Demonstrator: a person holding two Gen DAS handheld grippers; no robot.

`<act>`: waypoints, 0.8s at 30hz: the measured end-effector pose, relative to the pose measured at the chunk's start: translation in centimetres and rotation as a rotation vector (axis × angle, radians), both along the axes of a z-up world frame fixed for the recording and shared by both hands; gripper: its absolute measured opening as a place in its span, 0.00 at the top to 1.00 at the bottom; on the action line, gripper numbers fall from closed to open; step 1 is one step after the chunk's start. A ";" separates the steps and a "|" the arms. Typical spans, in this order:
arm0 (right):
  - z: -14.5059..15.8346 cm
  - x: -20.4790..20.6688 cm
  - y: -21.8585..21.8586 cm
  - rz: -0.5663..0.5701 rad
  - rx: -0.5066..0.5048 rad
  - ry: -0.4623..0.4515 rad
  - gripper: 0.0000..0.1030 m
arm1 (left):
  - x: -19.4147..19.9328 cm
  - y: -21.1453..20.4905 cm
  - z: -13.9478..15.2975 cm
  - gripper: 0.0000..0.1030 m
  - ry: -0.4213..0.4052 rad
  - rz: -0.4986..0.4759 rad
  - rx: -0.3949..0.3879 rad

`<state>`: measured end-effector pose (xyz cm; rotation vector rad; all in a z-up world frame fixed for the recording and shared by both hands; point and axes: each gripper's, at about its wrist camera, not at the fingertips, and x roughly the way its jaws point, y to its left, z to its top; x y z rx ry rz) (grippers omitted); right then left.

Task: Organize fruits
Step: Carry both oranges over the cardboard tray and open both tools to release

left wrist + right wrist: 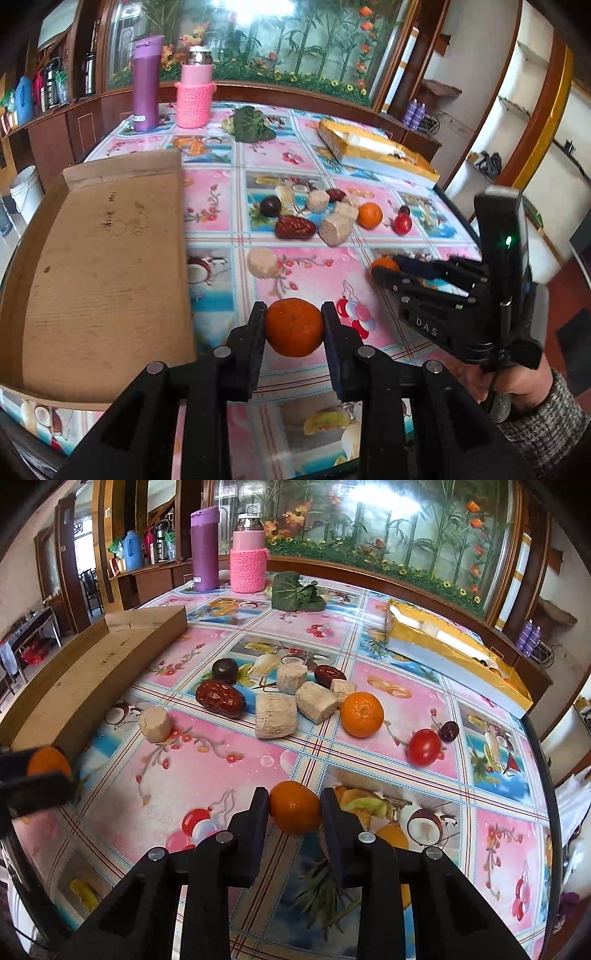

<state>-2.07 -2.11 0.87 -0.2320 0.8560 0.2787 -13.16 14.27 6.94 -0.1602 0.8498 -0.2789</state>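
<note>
My left gripper (pixel 294 321) is shut on an orange mandarin (pixel 294 326), held just above the table beside the brown cardboard box (pixel 103 266). My right gripper (pixel 294 805) is shut on a second mandarin (pixel 294 806); it also shows in the left wrist view (pixel 384 267) at the right. A third mandarin (pixel 362 713) lies on the table with a red tomato (pixel 424 746), a dark cherry (pixel 449 731), two red dates (pixel 220 698), a dark plum (pixel 225 670) and several pale cut chunks (pixel 275 716).
A purple flask (pixel 146 83), a pink knit-covered bottle (pixel 195 90) and a green leaf (pixel 253 123) stand at the table's far side. A yellow-and-white box (pixel 376 149) lies at the far right. The table edge (pixel 550 775) runs along the right.
</note>
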 end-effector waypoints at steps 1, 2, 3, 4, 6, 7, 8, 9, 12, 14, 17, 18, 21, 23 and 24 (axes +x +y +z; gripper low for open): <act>0.1 0.0 -0.1 -0.001 0.002 0.005 0.71 | 0.0 0.8 0.5 0.72 -0.006 0.009 -0.007; 0.3 0.0 -0.2 -0.003 0.008 0.011 0.71 | 0.0 1.6 1.0 0.72 -0.012 0.018 -0.009; 0.7 -0.1 -0.3 -0.001 0.031 0.019 0.71 | 0.1 2.4 1.5 0.72 -0.018 0.027 -0.008; 1.4 -0.2 -0.3 0.010 0.067 0.026 0.71 | 0.3 3.3 2.1 0.72 -0.024 0.036 -0.001; 3.2 -0.4 0.3 0.040 0.134 0.023 0.71 | 1.2 5.5 3.2 0.72 -0.034 0.066 0.031; 4.3 -0.5 0.8 0.061 0.166 0.015 0.71 | 1.8 6.4 3.6 0.72 -0.035 0.081 0.046; 5.5 -0.5 1.5 0.085 0.198 0.005 0.71 | 2.6 7.5 4.0 0.72 -0.033 0.094 0.056; 6.5 -0.4 2.3 0.107 0.223 -0.004 0.71 | 3.4 8.4 4.3 0.72 -0.030 0.105 0.063; 8.8 0.7 5.7 0.174 0.278 -0.020 0.71 | 7.5 11.7 4.4 0.72 -0.001 0.169 0.074; 9.2 1.8 8.5 0.209 0.279 -0.031 0.71 | 10.2 13.8 3.5 0.72 0.042 0.205 0.026; 8.5 4.1 13.1 0.243 0.257 -0.032 0.71 | 13.9 16.7 1.4 0.72 0.101 0.281 -0.024; 8.0 4.8 14.6 0.250 0.240 -0.032 0.71 | 14.9 17.5 0.6 0.72 0.112 0.303 -0.029; 6.0 7.3 18.7 0.275 0.175 -0.027 0.71 | 16.8 18.7 -1.4 0.72 0.146 0.339 -0.055; 4.7 8.6 21.0 0.286 0.129 -0.027 0.70 | 17.5 19.2 -2.4 0.72 0.164 0.350 -0.074; 4.1 9.3 21.8 0.290 0.110 -0.025 0.70 | 17.8 19.4 -3.0 0.72 0.172 0.354 -0.090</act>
